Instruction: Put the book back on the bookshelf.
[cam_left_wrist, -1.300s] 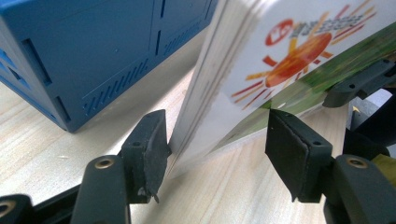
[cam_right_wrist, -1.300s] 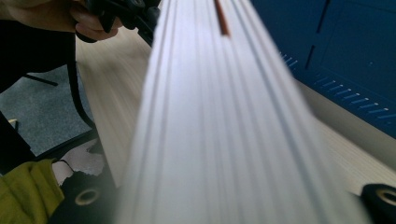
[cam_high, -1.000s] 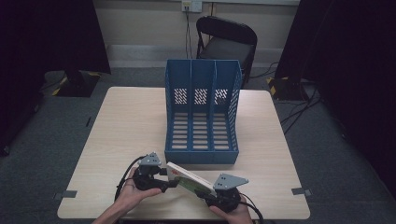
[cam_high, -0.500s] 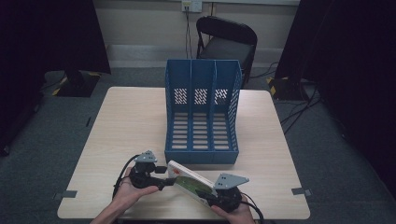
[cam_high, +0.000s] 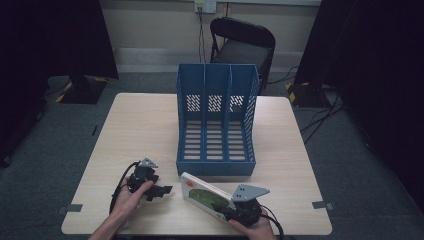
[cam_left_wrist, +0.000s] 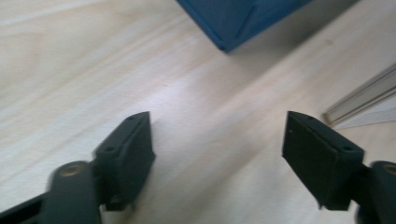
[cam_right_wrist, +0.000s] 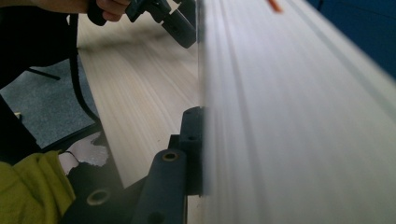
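Observation:
A thin book (cam_high: 204, 194) with a white cover and a green and red picture is held tilted above the table's front edge. My right gripper (cam_high: 224, 212) is shut on its near end; in the right gripper view the book's pale page edge (cam_right_wrist: 289, 121) runs up beside one black finger (cam_right_wrist: 191, 140). My left gripper (cam_high: 164, 190) stands open just left of the book, apart from it, low over bare wood. Between its wide jaws (cam_left_wrist: 217, 149) there is nothing. The book's edge (cam_left_wrist: 362, 95) shows off to the right of that view.
A blue three-slot file rack (cam_high: 215, 125) stands mid-table, open front facing me, its corner (cam_left_wrist: 233, 23) just ahead of the left gripper. The wooden table (cam_high: 140, 130) has bare room on both sides of the rack. A black chair (cam_high: 242, 47) stands behind the table.
My left gripper has drawn back to the left, away from the book's left end, which it was touching. The right gripper still holds the book in about the same place.

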